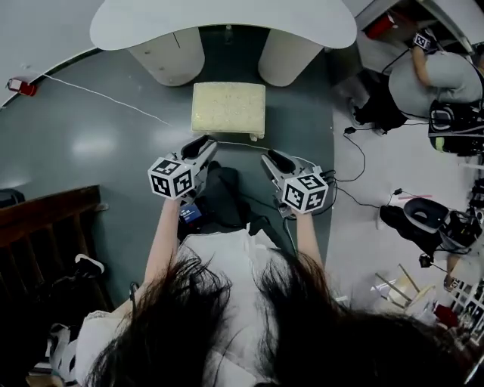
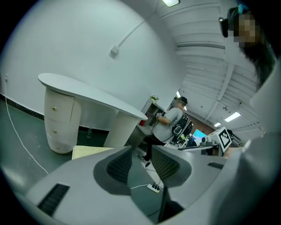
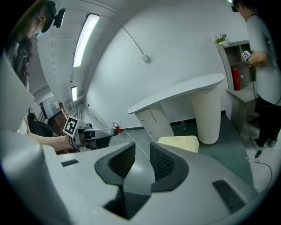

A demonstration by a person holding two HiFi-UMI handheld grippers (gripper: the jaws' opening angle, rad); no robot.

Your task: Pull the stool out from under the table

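Note:
The stool (image 1: 228,108) has a cream cushion top and stands on the grey floor just in front of the white table (image 1: 223,23), between the table's two round pedestals. Both grippers hover near the person's body, short of the stool and not touching it. My left gripper (image 1: 204,142) points at the stool's near left side, its jaws a narrow gap apart with nothing between them (image 2: 142,151). My right gripper (image 1: 271,157) sits off the near right corner, jaws likewise close together and empty (image 3: 142,149). The stool (image 2: 90,151) (image 3: 178,142) shows low and beyond the jaws in both gripper views.
A white cable (image 1: 98,96) crosses the floor left of the stool. A power strip (image 2: 153,188) and black cords lie to the right. A person (image 1: 435,72) works at shelves at the far right. Dark wooden furniture (image 1: 45,219) stands at the left.

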